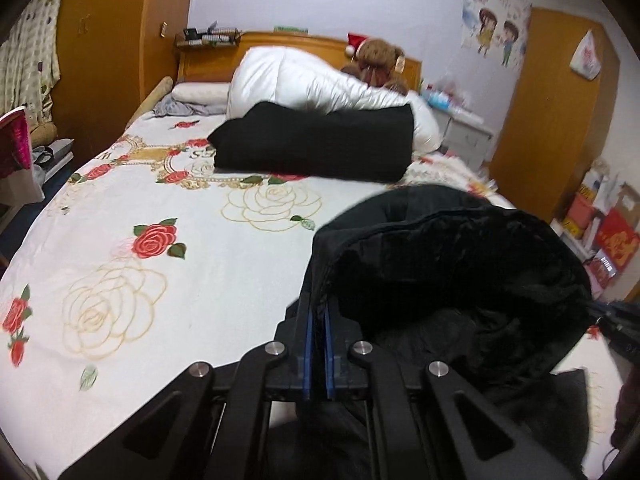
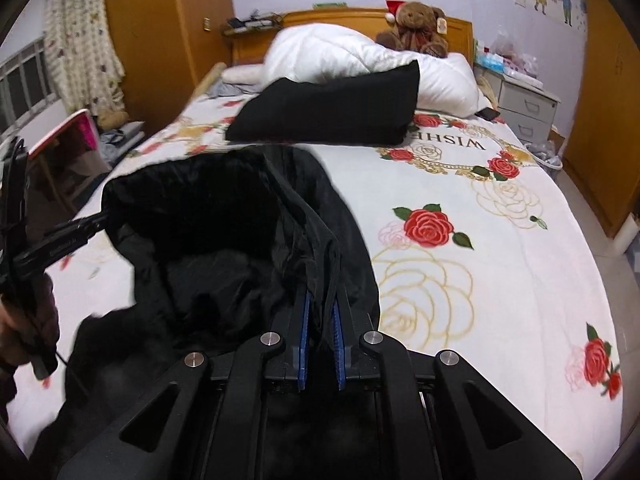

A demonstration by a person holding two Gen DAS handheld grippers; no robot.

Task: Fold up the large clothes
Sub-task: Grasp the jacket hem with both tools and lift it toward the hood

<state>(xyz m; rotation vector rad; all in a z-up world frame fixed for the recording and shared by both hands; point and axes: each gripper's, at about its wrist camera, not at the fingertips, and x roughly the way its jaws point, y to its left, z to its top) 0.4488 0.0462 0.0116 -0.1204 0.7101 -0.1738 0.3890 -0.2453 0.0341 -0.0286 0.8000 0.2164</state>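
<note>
A large black garment (image 1: 460, 280) with a furry lining hangs bunched above the rose-printed bed sheet (image 1: 140, 208). My left gripper (image 1: 319, 312) is shut on one edge of it, the cloth pinched between the blue pads. My right gripper (image 2: 322, 300) is shut on another edge of the same black garment (image 2: 208, 240), folds of cloth running down between its pads. In the right wrist view the left gripper's black fingers (image 2: 64, 236) reach the garment's far rim at the left, held by a hand (image 2: 16, 320). The garment's lower part drapes down out of sight.
A folded black item (image 1: 316, 148) lies mid-bed before a white duvet (image 1: 320, 80) and a teddy bear (image 2: 420, 24) at the wooden headboard. Grey drawers (image 2: 524, 104) stand at the bed's right, a wardrobe (image 1: 556, 112) beyond, and clutter on the left floor (image 1: 44, 152).
</note>
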